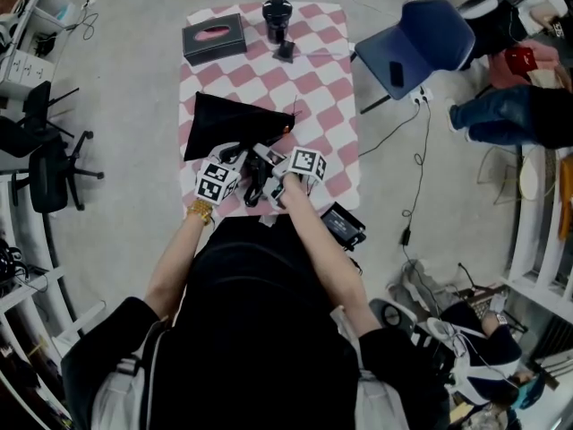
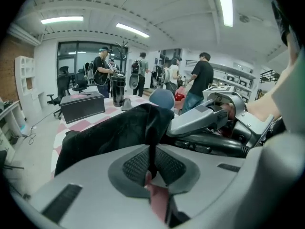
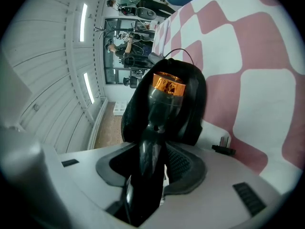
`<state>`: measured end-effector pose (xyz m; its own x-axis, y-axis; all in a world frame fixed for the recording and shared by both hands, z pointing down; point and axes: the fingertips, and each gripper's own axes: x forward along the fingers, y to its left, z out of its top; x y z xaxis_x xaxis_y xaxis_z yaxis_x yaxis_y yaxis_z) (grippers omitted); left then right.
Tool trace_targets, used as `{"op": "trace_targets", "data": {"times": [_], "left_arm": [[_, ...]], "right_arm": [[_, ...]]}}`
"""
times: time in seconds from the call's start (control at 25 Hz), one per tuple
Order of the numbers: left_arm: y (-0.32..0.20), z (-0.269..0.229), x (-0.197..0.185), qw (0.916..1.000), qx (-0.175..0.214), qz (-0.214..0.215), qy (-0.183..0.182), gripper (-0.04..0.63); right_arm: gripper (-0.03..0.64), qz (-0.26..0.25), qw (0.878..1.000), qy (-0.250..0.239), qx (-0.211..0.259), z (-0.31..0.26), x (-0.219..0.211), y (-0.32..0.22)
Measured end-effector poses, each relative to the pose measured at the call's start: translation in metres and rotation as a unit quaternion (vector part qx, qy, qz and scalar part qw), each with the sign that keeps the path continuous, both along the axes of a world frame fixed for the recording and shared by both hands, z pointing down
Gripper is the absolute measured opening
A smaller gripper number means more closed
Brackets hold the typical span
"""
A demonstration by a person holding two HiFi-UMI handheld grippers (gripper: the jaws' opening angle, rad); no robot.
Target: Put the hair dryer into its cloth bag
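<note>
The right gripper (image 3: 155, 163) is clamped on the handle of the hair dryer (image 3: 164, 97), whose long axis runs up the frame from the jaws — its orange-ringed head sits in the mouth of the cloth bag (image 3: 198, 111). The left gripper (image 2: 151, 168), jaws slightly apart around a thin fold of the bag's rim, is just beside that mouth. The tissue box (image 1: 213, 39) and dark flask (image 1: 277, 16), at the head view's top, lie well apart — nothing seems to block the push.
</note>
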<state>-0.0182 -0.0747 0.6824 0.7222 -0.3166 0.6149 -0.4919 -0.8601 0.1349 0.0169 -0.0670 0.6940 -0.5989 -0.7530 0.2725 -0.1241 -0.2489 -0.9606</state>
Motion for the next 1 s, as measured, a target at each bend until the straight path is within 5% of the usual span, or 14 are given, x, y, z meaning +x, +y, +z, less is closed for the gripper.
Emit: {"op": "trace_targets", "data": {"times": [0.36, 0.52, 0.68, 1.0], "left_arm": [[0.025, -0.027, 0.002, 0.9956, -0.059, 0.030, 0.067, 0.023], [0.040, -0.058, 0.003, 0.9858, -0.081, 0.066, 0.131, 0.023], [0.054, -0.070, 0.005, 0.9792, -0.086, 0.112, 0.146, 0.023], [0.062, -0.065, -0.004, 0.9596, -0.158, 0.119, 0.200, 0.023]], "right_arm": [[0.169, 0.003, 1.000, 0.000, 0.000, -0.003, -0.005, -0.003], [0.169, 0.018, 1.000, -0.004, -0.010, -0.002, -0.006, -0.006], [0.169, 0.043, 0.999, -0.025, -0.020, -0.002, -0.005, -0.009], [0.169, 0.084, 0.993, -0.051, -0.063, 0.016, -0.018, -0.004]]}}
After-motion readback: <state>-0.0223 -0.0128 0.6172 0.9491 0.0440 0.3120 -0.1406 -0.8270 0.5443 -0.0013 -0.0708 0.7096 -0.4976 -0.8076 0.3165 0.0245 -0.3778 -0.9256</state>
